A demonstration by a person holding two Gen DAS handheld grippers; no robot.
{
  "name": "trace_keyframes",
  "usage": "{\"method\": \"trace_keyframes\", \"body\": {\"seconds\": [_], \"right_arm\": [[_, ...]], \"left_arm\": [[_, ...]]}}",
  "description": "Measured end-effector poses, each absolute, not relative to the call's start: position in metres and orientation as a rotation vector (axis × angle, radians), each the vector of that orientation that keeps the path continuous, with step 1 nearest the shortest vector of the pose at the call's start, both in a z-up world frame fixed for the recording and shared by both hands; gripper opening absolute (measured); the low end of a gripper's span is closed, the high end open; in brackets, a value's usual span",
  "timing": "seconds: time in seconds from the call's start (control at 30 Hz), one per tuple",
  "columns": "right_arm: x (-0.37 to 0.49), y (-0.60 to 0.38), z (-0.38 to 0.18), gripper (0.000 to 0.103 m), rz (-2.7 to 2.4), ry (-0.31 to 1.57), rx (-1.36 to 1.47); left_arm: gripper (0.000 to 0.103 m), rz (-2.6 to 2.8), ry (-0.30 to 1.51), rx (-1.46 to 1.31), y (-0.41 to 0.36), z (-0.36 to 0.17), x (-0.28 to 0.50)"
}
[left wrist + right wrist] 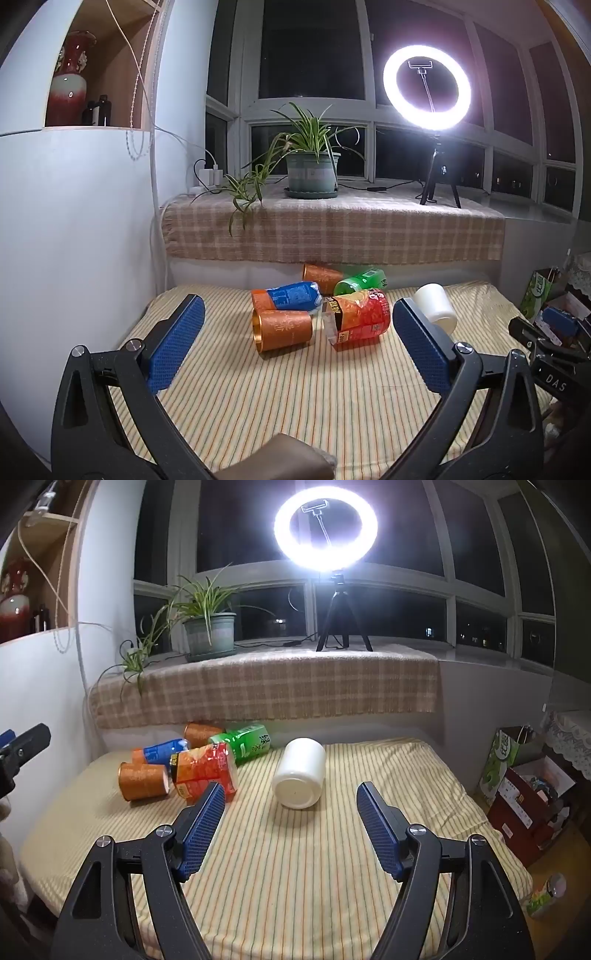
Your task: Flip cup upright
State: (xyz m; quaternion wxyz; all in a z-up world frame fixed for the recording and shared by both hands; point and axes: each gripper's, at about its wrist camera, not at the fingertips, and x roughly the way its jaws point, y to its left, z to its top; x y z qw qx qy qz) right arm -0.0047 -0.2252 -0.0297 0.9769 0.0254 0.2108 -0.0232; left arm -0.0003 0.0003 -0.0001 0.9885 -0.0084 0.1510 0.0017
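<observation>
Right wrist view: the white cup (300,773) lies on its side on the striped cloth (295,867) of the desk, flat closed end toward the camera, just ahead of the right gripper (290,805). The jaws stand wide apart, blue pads (201,830) empty, the cup sitting between and beyond the fingertips, not touched. To the cup's left a heap of toppled containers: a red-and-orange snack cup (205,773), a green can (245,744) behind it, a blue-and-orange can (162,753), a copper cup (144,781) in front and a second copper cup (201,733) at the back against the ledge.

Left wrist view now: the left gripper (297,325) hovers over the desk with its jaws spread wide as well, nothing between them. Straight ahead sits the same heap, the nearer copper cup (282,328) showing its open mouth. The white cup (436,306) peeks out behind the right-hand fingertip, well off to that side. At the far right edge a dark clamp-like shape is probably the right gripper (546,343), though the view is too cramped to be sure.

Behind, a checked cloth (266,686) covers the ledge, carrying a potted plant (312,170) and a glaring ring light (325,528) on a tripod.
</observation>
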Motion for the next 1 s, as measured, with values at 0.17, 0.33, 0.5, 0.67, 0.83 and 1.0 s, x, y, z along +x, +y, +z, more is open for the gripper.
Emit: {"method": "trace_keyframes", "body": {"seconds": [0.17,0.33,0.5,0.67,0.83,1.0], "right_arm": [[-0.004,-0.226,-0.030,0.074,-0.041,0.429,0.052],[-0.004,-0.226,-0.031,0.074,-0.043,0.423,0.037],[-0.001,-0.230,-0.029,0.074,-0.042,0.424,0.040],[0.001,-0.228,-0.028,0.074,-0.039,0.427,0.043],[0.002,-0.228,-0.027,0.074,-0.042,0.426,0.047],[0.001,-0.230,-0.027,0.074,-0.041,0.426,0.054]], "left_arm": [[0.103,0.009,0.310,-0.017,0.007,0.000,-0.002],[0.103,0.016,0.314,-0.008,0.008,-0.004,0.001],[0.103,0.025,0.313,-0.018,0.011,-0.005,-0.001],[0.103,0.029,0.308,-0.017,0.012,-0.003,-0.002],[0.103,0.030,0.306,-0.015,0.013,0.001,-0.002],[0.103,0.030,0.308,-0.015,0.012,0.003,-0.001]]}}
